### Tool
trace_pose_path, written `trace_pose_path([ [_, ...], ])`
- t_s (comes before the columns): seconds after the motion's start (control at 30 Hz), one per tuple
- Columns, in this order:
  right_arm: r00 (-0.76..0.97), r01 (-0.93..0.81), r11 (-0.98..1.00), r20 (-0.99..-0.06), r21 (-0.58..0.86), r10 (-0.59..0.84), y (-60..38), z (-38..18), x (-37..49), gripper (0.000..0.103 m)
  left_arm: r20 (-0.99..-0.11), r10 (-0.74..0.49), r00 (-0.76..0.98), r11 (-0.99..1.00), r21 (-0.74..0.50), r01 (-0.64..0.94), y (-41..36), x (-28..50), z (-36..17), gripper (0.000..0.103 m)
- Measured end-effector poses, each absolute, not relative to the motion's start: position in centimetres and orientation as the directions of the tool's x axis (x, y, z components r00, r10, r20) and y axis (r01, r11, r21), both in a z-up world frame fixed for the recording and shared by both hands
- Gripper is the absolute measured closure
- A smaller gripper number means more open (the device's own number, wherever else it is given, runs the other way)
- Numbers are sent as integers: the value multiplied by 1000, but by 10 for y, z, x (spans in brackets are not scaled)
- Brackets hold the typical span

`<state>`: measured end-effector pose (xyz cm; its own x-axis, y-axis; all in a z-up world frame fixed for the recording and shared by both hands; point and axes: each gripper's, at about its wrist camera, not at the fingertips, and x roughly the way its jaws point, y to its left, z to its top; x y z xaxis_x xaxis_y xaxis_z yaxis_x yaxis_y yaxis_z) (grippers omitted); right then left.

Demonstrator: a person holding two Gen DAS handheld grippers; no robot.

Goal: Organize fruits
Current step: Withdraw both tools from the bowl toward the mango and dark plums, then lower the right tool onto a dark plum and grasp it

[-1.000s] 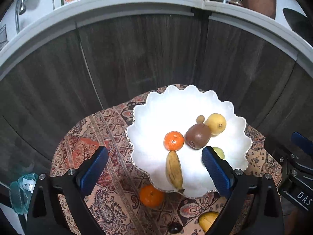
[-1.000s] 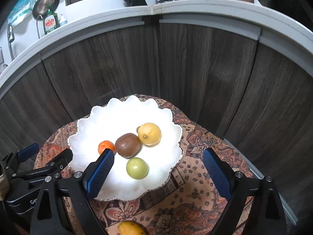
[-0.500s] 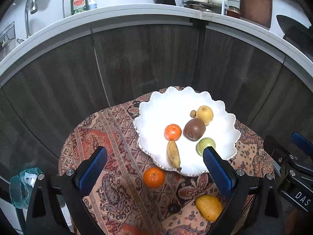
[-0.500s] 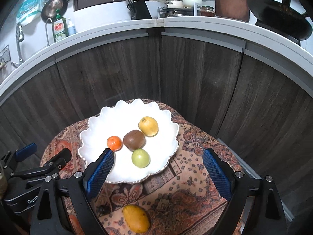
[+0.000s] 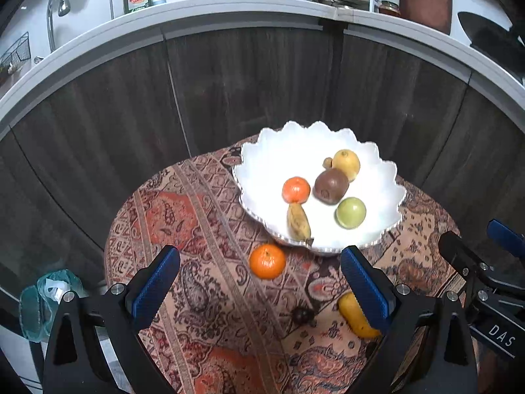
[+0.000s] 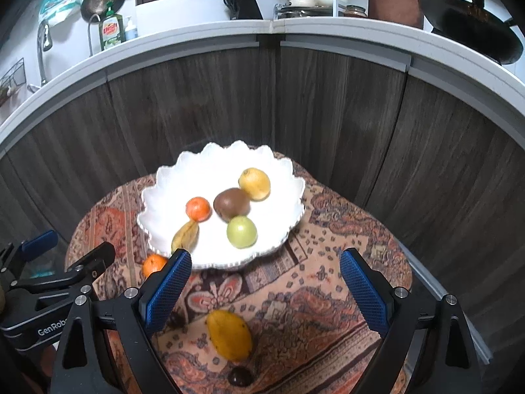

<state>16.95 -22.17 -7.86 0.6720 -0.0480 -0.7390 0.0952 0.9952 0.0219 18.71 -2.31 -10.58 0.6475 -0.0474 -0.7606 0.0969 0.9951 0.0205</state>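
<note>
We are looking down at a round worktop covered in a red and tan paisley cloth (image 5: 197,229), standing in front of dark wood-grain cabinet doors (image 6: 328,115).

A white scalloped bowl (image 5: 279,151) is sitting on the far right part of the cloth. Inside it we are counting: a small orange mandarin (image 5: 296,189), a brown kiwi-like fruit (image 5: 330,185) just right of it, a yellow lemon-shaped fruit (image 5: 346,164) touching the brown one on its far side, a pale green round fruit (image 5: 350,212) on the near right, and a short spotted yellow banana (image 5: 298,221) lying from the mandarin toward the near rim. A tiny brown nub (image 5: 326,162) is sitting beside the yellow fruit.

Outside the bowl, on the cloth: a second orange mandarin (image 5: 267,261) is lying just beside the near rim; a yellow-orange mango-shaped fruit (image 6: 229,335) is lying nearer to us; a small dark round fruit (image 6: 240,376) is lying just near of the mango.

Left tool (image 5: 259,287): blue pads spread wide, nothing between them, hovering over the near cloth.

Right tool (image 6: 262,289): blue pads likewise spread wide and gripping nothing, with the mango lying on the cloth below the gap.
</note>
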Motion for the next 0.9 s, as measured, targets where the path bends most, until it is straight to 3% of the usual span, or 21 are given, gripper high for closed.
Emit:
trace_pose_path([
  [0.9, 554, 37, 999, -832, -10, -29, -201, -153, 118, 11, -837, -17, 546, 989, 65, 131, -12, 130, -181, 3],
])
